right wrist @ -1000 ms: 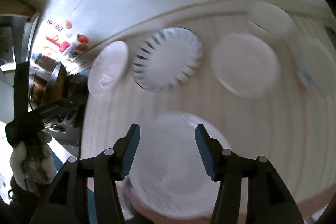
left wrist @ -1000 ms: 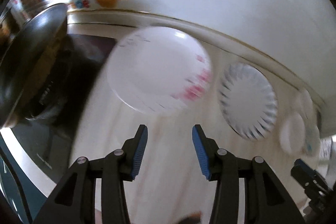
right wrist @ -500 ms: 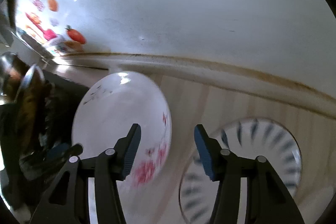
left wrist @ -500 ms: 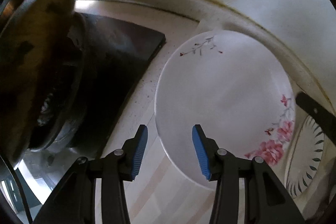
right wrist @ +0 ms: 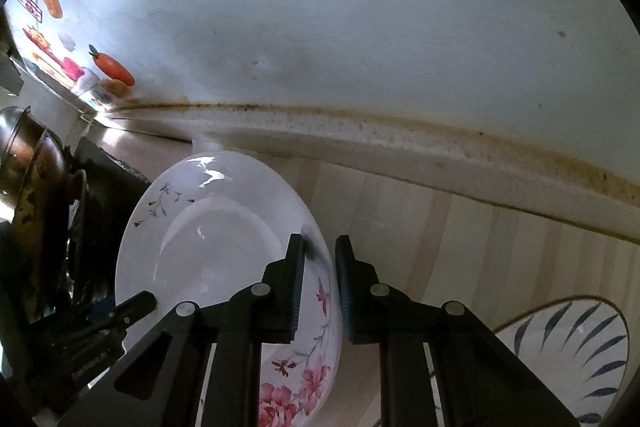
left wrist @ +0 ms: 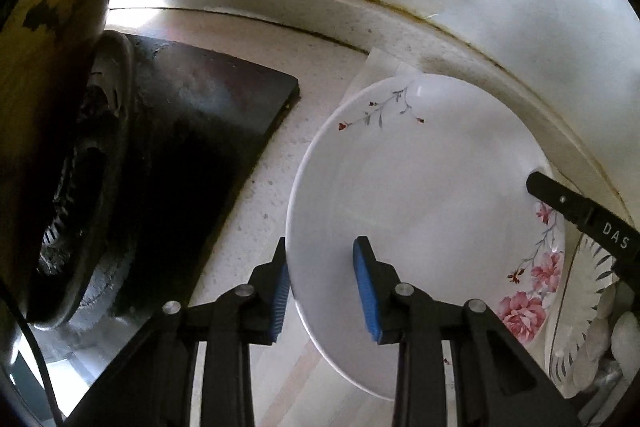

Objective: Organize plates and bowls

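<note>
1. Your left gripper straddles the near rim of the floral plate: one blue pad is outside the edge, the other over the plate's face, with a clear gap, so it is not clamped.
2. Your right gripper sits at the opposite rim of the same plate, fingers close together with the edge between them; you cannot tell whether they are pinching it.
3. The floral plate lies on the pale striped counter near the wall, beside the black stove.
4. A blue-striped plate rests on the counter just beside it.
</note>
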Available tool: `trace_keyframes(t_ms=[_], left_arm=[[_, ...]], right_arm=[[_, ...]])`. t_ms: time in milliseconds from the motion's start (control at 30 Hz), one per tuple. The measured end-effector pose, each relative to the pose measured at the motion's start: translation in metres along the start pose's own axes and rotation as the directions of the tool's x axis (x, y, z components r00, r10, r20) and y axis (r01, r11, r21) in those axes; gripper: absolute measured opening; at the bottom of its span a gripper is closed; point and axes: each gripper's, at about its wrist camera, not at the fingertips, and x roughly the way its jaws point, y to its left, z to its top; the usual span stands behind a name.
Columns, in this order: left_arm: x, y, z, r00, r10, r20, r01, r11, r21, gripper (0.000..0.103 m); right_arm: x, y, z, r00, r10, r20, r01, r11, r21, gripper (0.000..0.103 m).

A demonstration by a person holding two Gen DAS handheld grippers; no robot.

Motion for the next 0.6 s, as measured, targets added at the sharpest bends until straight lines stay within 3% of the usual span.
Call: trace_keyframes(t_ms=[333,600], left_arm=[[-0.031,-0.001,-0.017,0.998,-0.057,0.022,0.056,0.998,0.042,0.028],[-0.072,-0.027,-0.065,0.996,-0.092,0.022,0.089,0.989,0.116,0.028]], right_arm=[[-0.05,-0.01,-0.04,0.999,0.028,0.03,-0.028,0.999,0.027,0.015],[-0.127,-0.02,-0.095,0.996,0.049,0.073,-0.052,0.997,0.047,0.015]])
